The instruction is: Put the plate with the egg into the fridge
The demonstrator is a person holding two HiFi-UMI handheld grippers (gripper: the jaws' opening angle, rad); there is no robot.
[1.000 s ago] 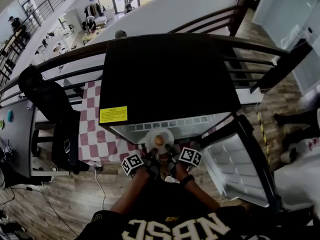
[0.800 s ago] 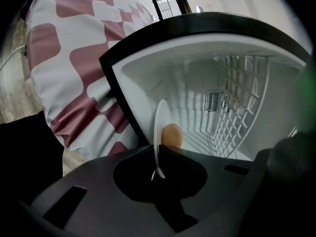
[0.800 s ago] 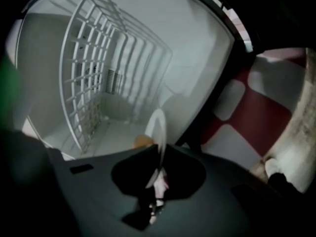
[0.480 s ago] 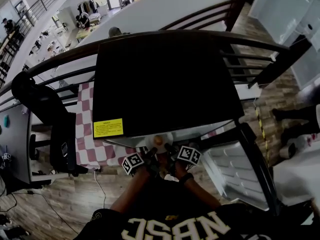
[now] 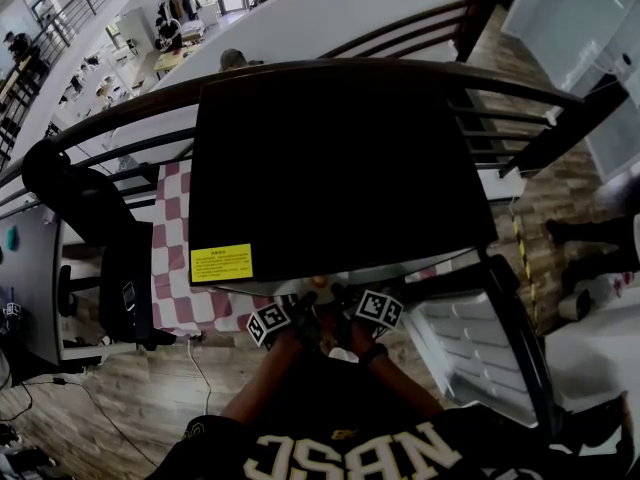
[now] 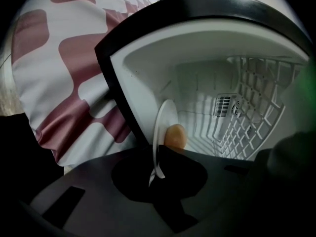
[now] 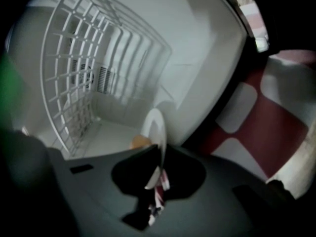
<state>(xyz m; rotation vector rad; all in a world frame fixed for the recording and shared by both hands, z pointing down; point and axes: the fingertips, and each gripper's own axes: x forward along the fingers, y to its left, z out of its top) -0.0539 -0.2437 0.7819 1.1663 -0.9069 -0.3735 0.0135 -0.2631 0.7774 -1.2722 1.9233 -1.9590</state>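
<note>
- Left gripper (image 6: 155, 168) and right gripper (image 7: 157, 174) are both nearly closed, each pinching the near rim of the plate (image 6: 162, 125).
- The plate, with the egg (image 6: 175, 137) on it, is at the fridge (image 6: 143, 73) mouth. It's over the floor's front edge, under the wire shelf (image 6: 256, 102), not yet set down.
- Risks:
  - Uneven hands tilt the plate and the loose egg rolls off.
  - The thin rim grip slips.
  - The far rim clips the floor's front edge.

The fridge (image 5: 340, 168) stands on a cloth (image 5: 175, 268) that spreads out to its left; a chair (image 5: 95, 208) sits left of the cloth; a railing (image 5: 520, 86) runs behind the fridge; the door (image 5: 475, 348) hangs open at near right; the plate (image 6: 159, 127) is in the fridge's mouth, under the shelf (image 6: 256, 98), egg (image 6: 176, 136) on it; the left gripper (image 6: 155, 169) clamps its near left rim, the right gripper (image 7: 157, 174) its near right.
</note>
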